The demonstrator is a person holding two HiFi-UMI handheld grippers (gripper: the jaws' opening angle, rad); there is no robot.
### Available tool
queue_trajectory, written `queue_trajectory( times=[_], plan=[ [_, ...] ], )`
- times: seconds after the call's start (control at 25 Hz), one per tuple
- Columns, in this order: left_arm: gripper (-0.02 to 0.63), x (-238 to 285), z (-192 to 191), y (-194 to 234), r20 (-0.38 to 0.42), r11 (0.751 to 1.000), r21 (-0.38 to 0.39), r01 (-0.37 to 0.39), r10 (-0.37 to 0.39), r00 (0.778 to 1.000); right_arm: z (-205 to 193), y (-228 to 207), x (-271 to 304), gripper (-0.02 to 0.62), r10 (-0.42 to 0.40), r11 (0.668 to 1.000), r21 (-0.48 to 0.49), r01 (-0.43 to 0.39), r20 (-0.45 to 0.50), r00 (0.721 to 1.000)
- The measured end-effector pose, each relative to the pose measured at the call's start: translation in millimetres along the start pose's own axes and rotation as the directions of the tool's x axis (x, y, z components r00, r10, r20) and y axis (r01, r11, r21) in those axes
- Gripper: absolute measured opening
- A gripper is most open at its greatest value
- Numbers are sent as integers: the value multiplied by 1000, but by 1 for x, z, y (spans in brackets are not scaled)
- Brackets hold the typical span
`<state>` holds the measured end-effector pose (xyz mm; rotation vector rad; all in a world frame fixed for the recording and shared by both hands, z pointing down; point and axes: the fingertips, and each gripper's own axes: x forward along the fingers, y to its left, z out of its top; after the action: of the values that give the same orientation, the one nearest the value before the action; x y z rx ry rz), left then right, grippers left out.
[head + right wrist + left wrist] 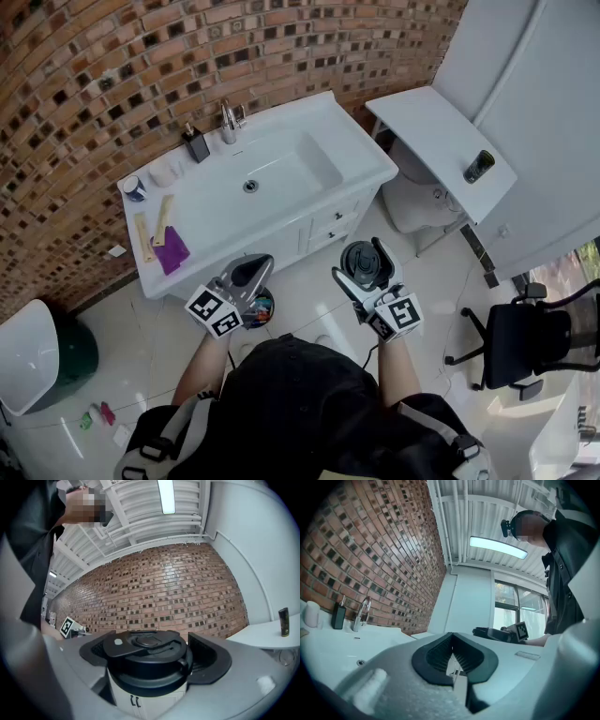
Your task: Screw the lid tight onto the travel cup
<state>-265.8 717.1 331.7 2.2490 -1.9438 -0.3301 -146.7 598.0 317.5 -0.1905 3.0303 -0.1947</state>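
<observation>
The travel cup hangs in the air in front of the person, gripped by my right gripper. In the right gripper view its black lid sits on top of the white cup body, and the black pads press on either side just below the lid. The right gripper stands wide around the cup. My left gripper is to the left of the cup and apart from it. In the left gripper view the left gripper has its jaws shut together with nothing between them.
A white vanity with a sink and a faucet stands ahead against the brick wall. A white table at the right carries a dark bottle. A black chair stands at the right and a green bin at the left.
</observation>
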Motion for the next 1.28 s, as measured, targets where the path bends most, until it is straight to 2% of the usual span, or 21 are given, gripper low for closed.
queue_trajectory(
  times=[0.16, 0.36, 0.56, 0.68, 0.8, 0.96, 1.16, 1.2, 1.28],
  plan=[
    [2, 41, -9, -19, -7, 1000, 5, 31, -31, 999, 4, -32, -31, 485, -36, 999, -6, 36, 1, 999],
    [2, 101, -22, -55, -8, 993, -9, 114, -114, 993, 17, -77, -80, 485, -124, 992, -22, 124, -4, 992],
    [2, 155, -43, -93, -32, 972, -28, 231, -232, 972, 24, -114, -141, 485, -236, 971, -36, 235, -13, 972],
    [2, 178, -45, -109, -52, 952, -18, 304, -305, 951, 24, -129, -167, 485, -318, 948, -29, 318, -1, 948],
    [2, 190, -42, -116, -80, 924, -7, 382, -381, 921, 30, -130, -179, 485, -397, 917, -34, 398, 39, 917],
    [2, 201, -41, -115, -100, 904, -14, 427, -427, 899, 42, -128, -185, 485, -464, 883, -42, 467, 65, 883],
    [2, 216, -33, -118, -114, 849, -10, 529, -526, 843, 48, -115, -193, 485, -551, 830, -57, 555, 79, 831],
    [2, 218, -32, -115, -124, 846, -4, 534, -530, 839, 49, -111, -193, 485, -568, 817, -60, 573, 83, 819],
    [2, 221, -36, -105, -168, 855, 17, 519, -509, 844, 52, -100, -191, 485, -597, 795, -66, 603, 94, 797]
  ],
)
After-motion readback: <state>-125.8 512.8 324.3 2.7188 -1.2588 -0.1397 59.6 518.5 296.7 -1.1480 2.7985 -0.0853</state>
